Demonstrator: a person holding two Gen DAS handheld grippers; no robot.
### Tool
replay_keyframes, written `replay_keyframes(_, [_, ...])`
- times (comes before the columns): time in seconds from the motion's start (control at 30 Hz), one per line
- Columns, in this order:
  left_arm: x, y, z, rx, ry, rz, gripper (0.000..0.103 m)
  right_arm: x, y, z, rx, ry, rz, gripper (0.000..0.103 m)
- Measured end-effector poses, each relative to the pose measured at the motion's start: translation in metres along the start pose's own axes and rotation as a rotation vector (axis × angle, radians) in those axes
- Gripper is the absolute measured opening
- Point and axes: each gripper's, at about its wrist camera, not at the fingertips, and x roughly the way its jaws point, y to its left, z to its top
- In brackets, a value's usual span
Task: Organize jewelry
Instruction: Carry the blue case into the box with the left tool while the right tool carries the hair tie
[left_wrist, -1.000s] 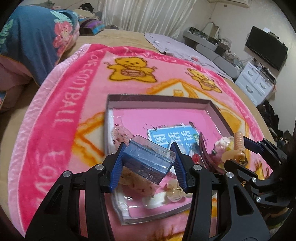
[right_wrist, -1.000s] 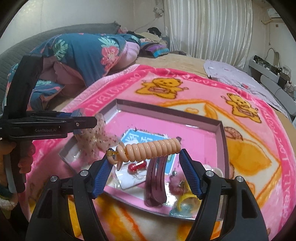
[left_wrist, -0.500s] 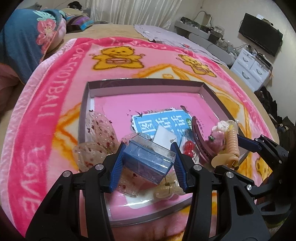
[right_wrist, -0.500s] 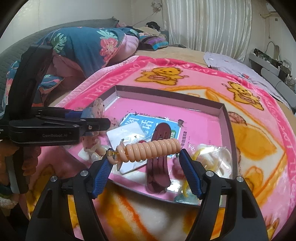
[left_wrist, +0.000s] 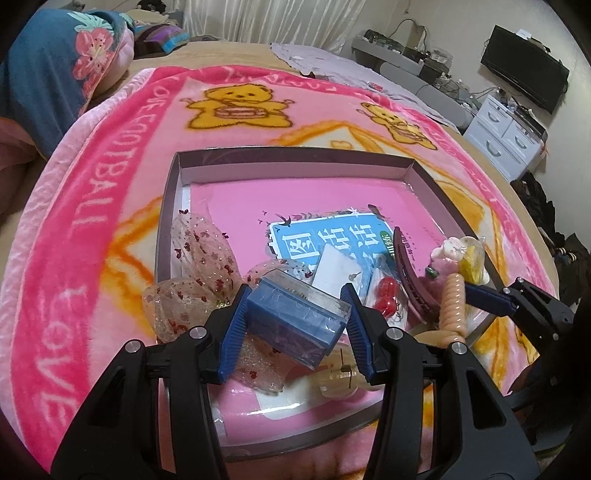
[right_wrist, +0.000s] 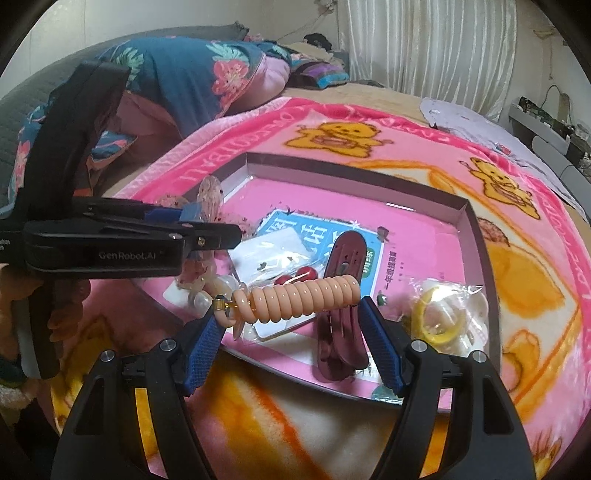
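My left gripper (left_wrist: 295, 328) is shut on a clear-lidded blue jewelry box (left_wrist: 295, 317), held above the near left part of a shallow grey tray (left_wrist: 295, 155) with a pink floor. My right gripper (right_wrist: 291, 328) is shut on a peach spiral hair tie (right_wrist: 303, 299), held above the tray's near edge (right_wrist: 476, 229). It also shows in the left wrist view (left_wrist: 454, 306). In the tray lie a sheer spotted bow (left_wrist: 199, 258), a maroon hair clip (right_wrist: 340, 280), red cherry earrings (left_wrist: 384, 295) and a bagged yellow accessory (right_wrist: 439, 317).
The tray rests on a pink teddy-bear blanket (left_wrist: 236, 103) on a bed. A blue card (left_wrist: 325, 240) lies on the tray floor. A blue floral quilt (right_wrist: 192, 74) is heaped at the left. A white dresser (left_wrist: 506, 136) and a TV (left_wrist: 524, 66) stand at the far right.
Both grippers have drawn back toward the tray's near edge, still holding the blue box and the hair tie. More of the tray's contents are in view.
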Motion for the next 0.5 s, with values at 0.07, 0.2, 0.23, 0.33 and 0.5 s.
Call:
replay_keyframes(0.07, [0.0002,0.0002,-0.0002,0.000,-0.001,0.004,0.041,0.0035,0.0010,0.0001,-0.005,0.013,0.000,0.071])
replay_keyframes(0.2, [0.0007,0.0007,-0.0002,-0.001,-0.001,0.005,0.041,0.0087,0.0026,0.0015,-0.004,0.029,0.010,0.071])
replay_keyframes(0.23, [0.0005,0.0013,-0.0005,-0.003,-0.001,0.005,0.041,0.0092,0.0034,0.0019,-0.006,0.031,0.012,0.071])
replay_keyframes(0.33, [0.0014,0.0016,-0.0003,-0.004,0.002,0.004,0.041,0.0099,0.0037,0.0027,-0.004,0.033,0.015,0.072])
replay_keyframes(0.5, [0.0021,0.0015,0.0002,-0.002,0.008,0.000,0.041,0.0091,0.0025,0.0023,0.011,0.034,0.028,0.073])
